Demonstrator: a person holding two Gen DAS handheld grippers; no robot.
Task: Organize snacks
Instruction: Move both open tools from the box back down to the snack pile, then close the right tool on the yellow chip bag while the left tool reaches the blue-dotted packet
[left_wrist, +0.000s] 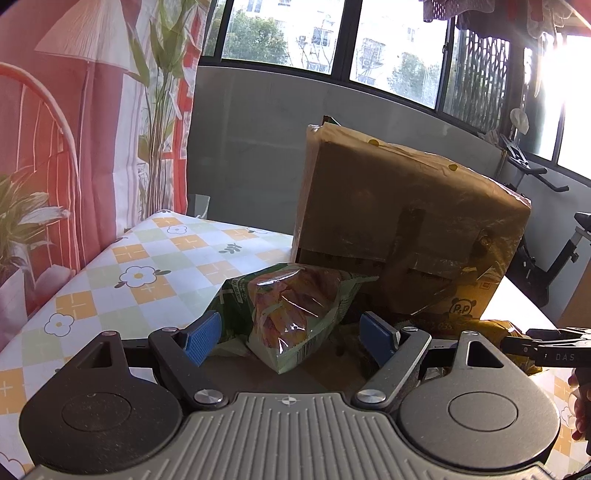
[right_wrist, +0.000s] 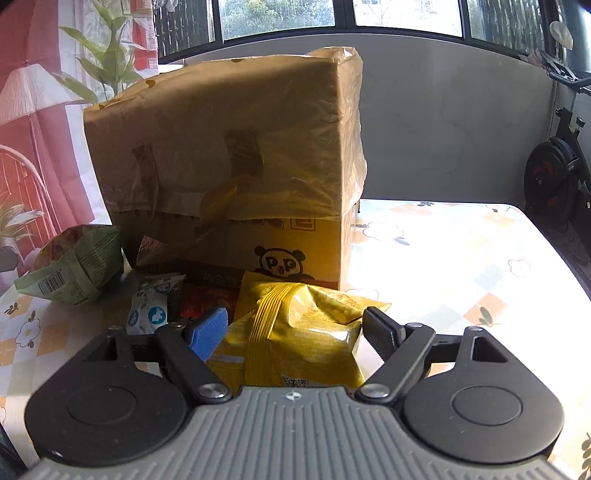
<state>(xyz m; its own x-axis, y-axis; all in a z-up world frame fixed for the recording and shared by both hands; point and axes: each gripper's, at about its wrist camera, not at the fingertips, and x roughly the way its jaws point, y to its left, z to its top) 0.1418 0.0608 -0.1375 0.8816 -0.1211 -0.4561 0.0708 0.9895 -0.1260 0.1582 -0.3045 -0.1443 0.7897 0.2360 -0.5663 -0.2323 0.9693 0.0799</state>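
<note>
A green snack bag (left_wrist: 291, 314) lies on the table between the blue pads of my left gripper (left_wrist: 290, 336), which stands open with a dark gap at its right pad. The same green bag (right_wrist: 74, 269) rests at the left in the right wrist view. A crumpled yellow snack bag (right_wrist: 295, 339) lies between the fingers of my right gripper (right_wrist: 293, 332), whose jaws stand wide and do not squeeze it. The yellow bag (left_wrist: 495, 328) also shows at the right, beside my right gripper's finger (left_wrist: 543, 349). Behind both stands a tall cardboard box (right_wrist: 229, 155) wrapped in brown film.
Small blue-and-white sachets (right_wrist: 151, 310) and a red packet (right_wrist: 207, 299) lie in front of the box (left_wrist: 406, 221). The table (right_wrist: 461, 266) has a checked flower cloth. A printed curtain (left_wrist: 74, 147) hangs at the left, and an exercise bike (right_wrist: 554, 177) stands beyond the right edge.
</note>
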